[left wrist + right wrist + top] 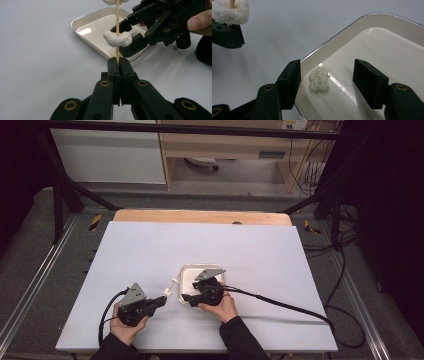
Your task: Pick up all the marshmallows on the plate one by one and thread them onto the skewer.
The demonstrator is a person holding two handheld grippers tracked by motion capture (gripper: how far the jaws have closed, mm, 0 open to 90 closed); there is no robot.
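Left half of the high view: bare white sheet, wide and free out to its left and far edges; wooden strip beyond the far edge.

Lower left of centre: left gripper, jaws clamped tight on the base of a thin wooden skewer. In the left gripper view, skewer upright at centre, one fluffy white piece threaded on it, another cut off at the top edge.

Centre: shallow tray, glossy cream-white, rounded corners, thin rim, just right of the skewer.

Right of centre: right gripper over the tray's near left corner, jaws part-open and gripping nothing, straddling the rim: one pad outside, one inside. Loose lump, white and crumbly, on the tray floor between the pads, touching neither.

Lower right: black cable across the sheet to its right edge.
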